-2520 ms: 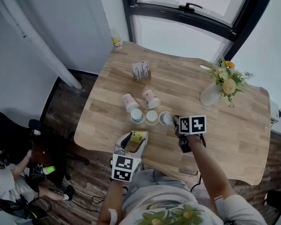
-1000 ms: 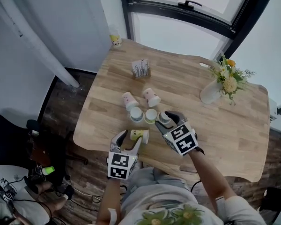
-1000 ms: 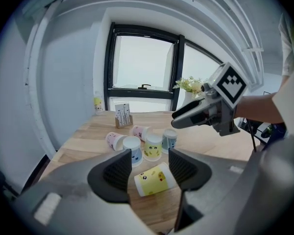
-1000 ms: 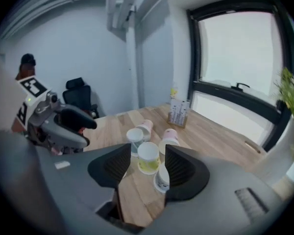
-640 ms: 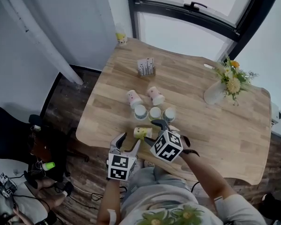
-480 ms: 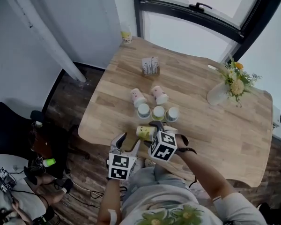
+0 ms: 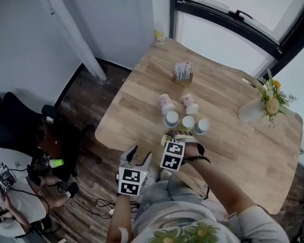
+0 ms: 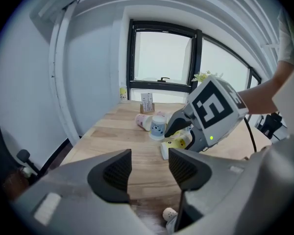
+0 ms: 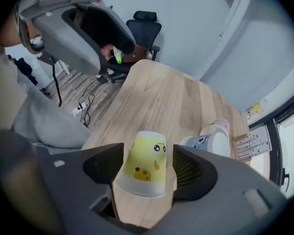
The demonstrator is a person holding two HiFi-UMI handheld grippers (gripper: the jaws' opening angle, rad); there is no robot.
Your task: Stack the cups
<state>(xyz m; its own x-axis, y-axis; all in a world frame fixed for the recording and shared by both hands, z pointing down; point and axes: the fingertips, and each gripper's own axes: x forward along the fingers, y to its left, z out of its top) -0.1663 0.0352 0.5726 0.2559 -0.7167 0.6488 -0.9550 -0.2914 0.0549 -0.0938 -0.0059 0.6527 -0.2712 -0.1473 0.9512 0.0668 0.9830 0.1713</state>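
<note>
Nothing stacked yet: my right fingers [image 9: 192,173], just opened wide, flank without pinching the yellow cup [image 9: 146,164] lying on the desk [image 9: 157,94]; my left fingers [image 8: 112,173] are spread, empty; five other cups [image 7: 186,123] stand loose.

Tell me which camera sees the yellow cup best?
The right gripper view: the yellow cup sits big in the middle, face showing. The left gripper view shows it small and partly covered; the head view shows only a sliver.
</note>
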